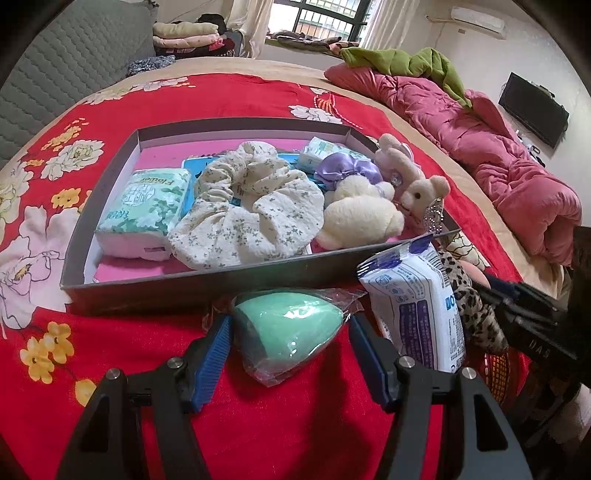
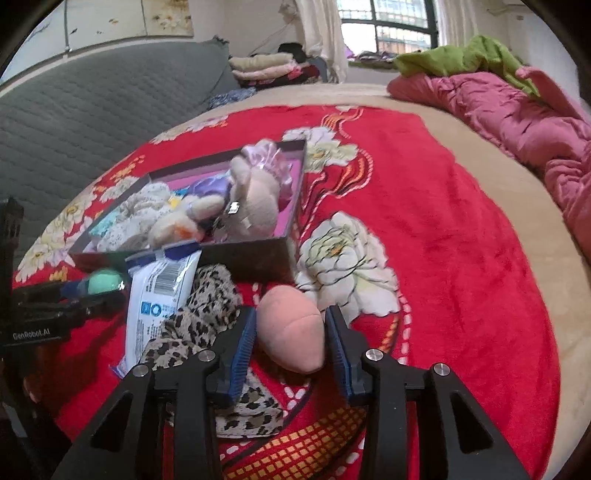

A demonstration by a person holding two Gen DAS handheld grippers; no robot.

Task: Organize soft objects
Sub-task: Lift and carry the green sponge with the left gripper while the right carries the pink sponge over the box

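Note:
A dark shallow box (image 1: 207, 282) on the red bedspread holds a tissue pack (image 1: 146, 210), a floral scrunchie (image 1: 251, 206), a purple scrunchie (image 1: 345, 171) and plush toys (image 1: 360, 212). My left gripper (image 1: 290, 328) is open around a green sponge in clear wrap (image 1: 286, 326) lying in front of the box. My right gripper (image 2: 290, 330) is open around a pink sponge (image 2: 290, 330) on the bedspread, fingers just beside it. A blue-white wipes pack (image 2: 155, 295) and a leopard-print scrunchie (image 2: 207, 314) lie between the two grippers.
The box (image 2: 255, 254) stands ahead-left of the right gripper. A pink quilt (image 1: 498, 158) and green cloth (image 1: 413, 62) lie along the bed's right side. A grey padded headboard (image 2: 92, 110) is on the left. Folded clothes (image 1: 184, 35) sit at the back.

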